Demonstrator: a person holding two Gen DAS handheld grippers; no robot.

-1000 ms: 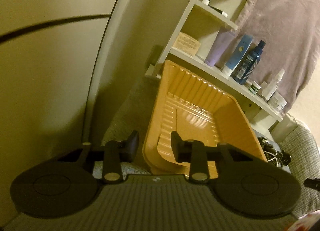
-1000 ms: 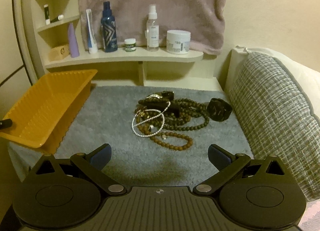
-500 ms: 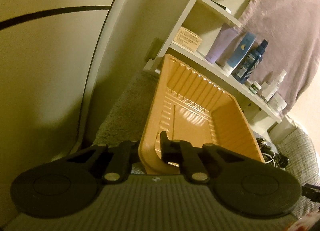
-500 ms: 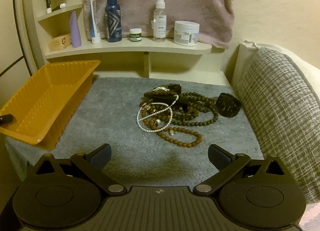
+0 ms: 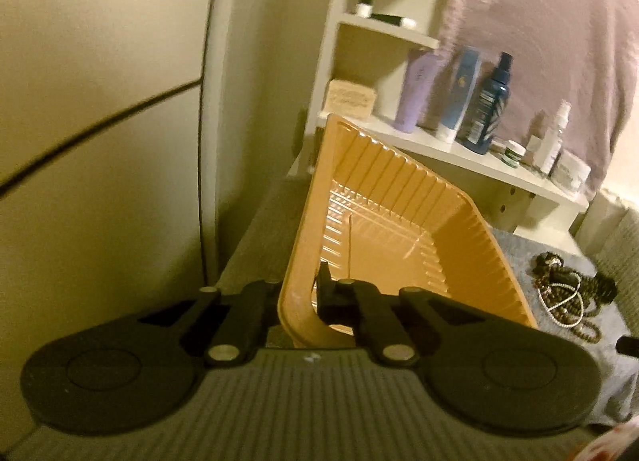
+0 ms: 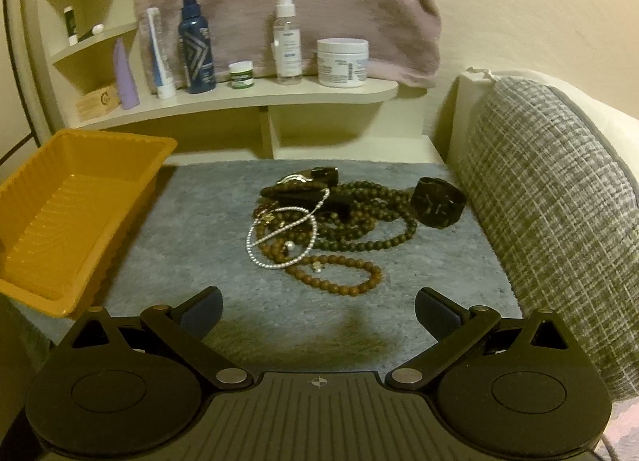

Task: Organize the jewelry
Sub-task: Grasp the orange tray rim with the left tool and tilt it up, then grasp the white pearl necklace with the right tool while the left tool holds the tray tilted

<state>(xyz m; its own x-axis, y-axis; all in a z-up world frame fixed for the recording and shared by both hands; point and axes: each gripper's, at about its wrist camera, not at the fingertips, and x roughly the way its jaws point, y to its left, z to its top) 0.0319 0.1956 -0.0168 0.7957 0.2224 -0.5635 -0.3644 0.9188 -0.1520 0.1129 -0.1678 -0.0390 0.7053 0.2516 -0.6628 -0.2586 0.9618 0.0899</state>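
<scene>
- Because we want the ribbed orange plastic tray (image 5: 399, 245) brought nearer the jewelry, our left tool (image 5: 297, 297) has just closed on the rim of its near corner, tilting it.
- Its long axis runs away towards the white shelf (image 6: 255, 101).
- Tangled bead necklaces and a pearl strand (image 6: 319, 225) lie on the grey rug (image 6: 191, 229), right of the tray.
- Our right tool (image 6: 318, 307) hangs open, empty, pointing at them.

One orange ribbed plastic tray (image 6: 72, 217), one white pearl bead strand (image 6: 279, 237), one black wide cuff bracelet (image 6: 437, 201), one white lidded cream jar (image 6: 342, 62), two tall spray bottles (image 6: 195, 46).
</scene>
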